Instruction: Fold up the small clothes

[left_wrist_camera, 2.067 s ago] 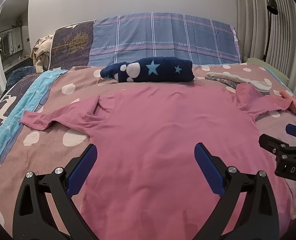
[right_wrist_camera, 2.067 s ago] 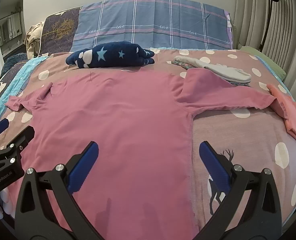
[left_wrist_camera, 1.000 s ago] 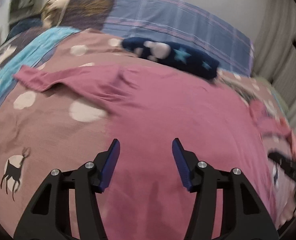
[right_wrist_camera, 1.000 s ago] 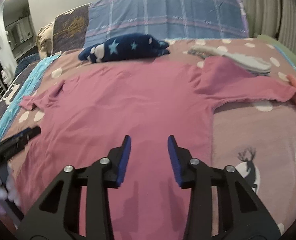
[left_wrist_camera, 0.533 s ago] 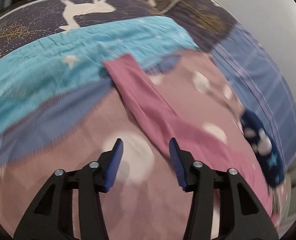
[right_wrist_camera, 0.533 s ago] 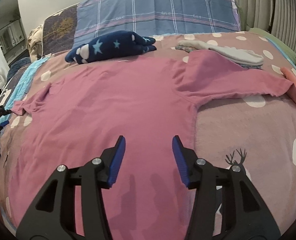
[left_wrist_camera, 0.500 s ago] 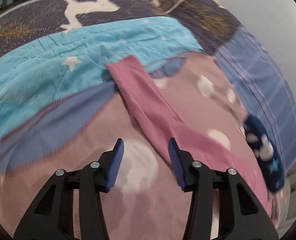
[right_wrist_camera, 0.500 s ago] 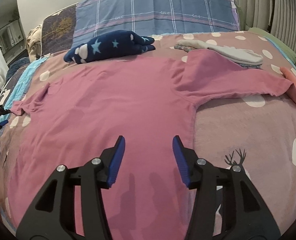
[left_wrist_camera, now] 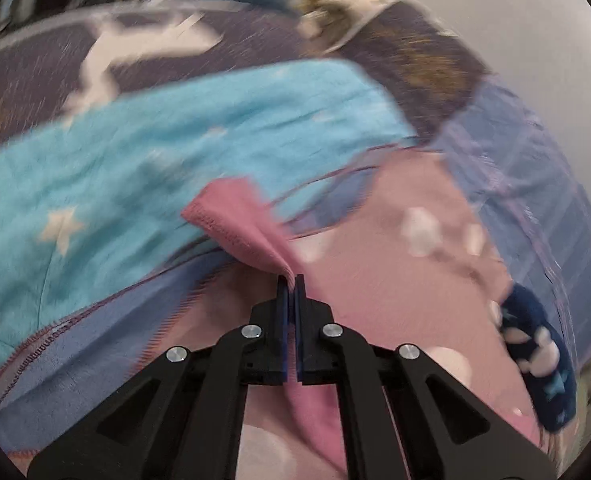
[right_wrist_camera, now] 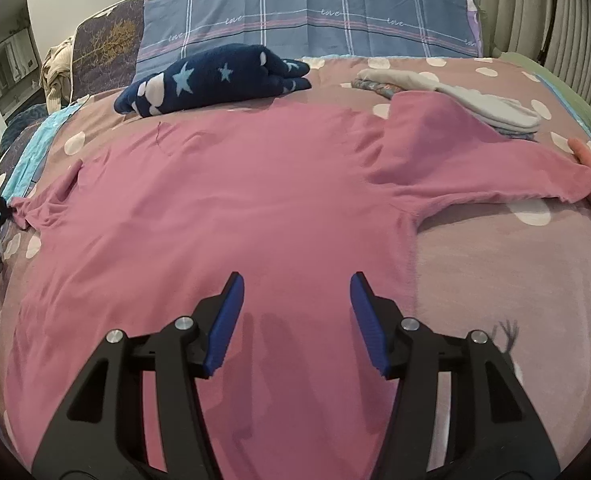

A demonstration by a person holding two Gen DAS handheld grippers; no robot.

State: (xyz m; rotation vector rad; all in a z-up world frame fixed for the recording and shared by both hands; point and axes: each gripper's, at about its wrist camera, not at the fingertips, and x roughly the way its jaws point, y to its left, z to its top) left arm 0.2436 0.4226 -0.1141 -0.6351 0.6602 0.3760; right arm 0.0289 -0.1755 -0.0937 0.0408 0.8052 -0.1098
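At the bed's [right_wrist_camera: 515, 272] left edge, the left claw [left_wrist_camera: 290, 286] has its pads pressed together on the cuff of the pink shirt's [right_wrist_camera: 231, 208] left sleeve [left_wrist_camera: 239, 224], over a turquoise star blanket [left_wrist_camera: 135, 148]. Across the middle, the shirt lies spread flat, a navy star-patterned bundle [right_wrist_camera: 211, 80] beyond its collar. Low over the shirt's hem the right claw [right_wrist_camera: 295, 312] hovers, parted wide and holding nothing; folded pale clothes [right_wrist_camera: 467, 100] lie farther right.

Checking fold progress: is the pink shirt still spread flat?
Mostly spread: pink shirt lies flat, sleeves out; left claw pinches one sleeve end.
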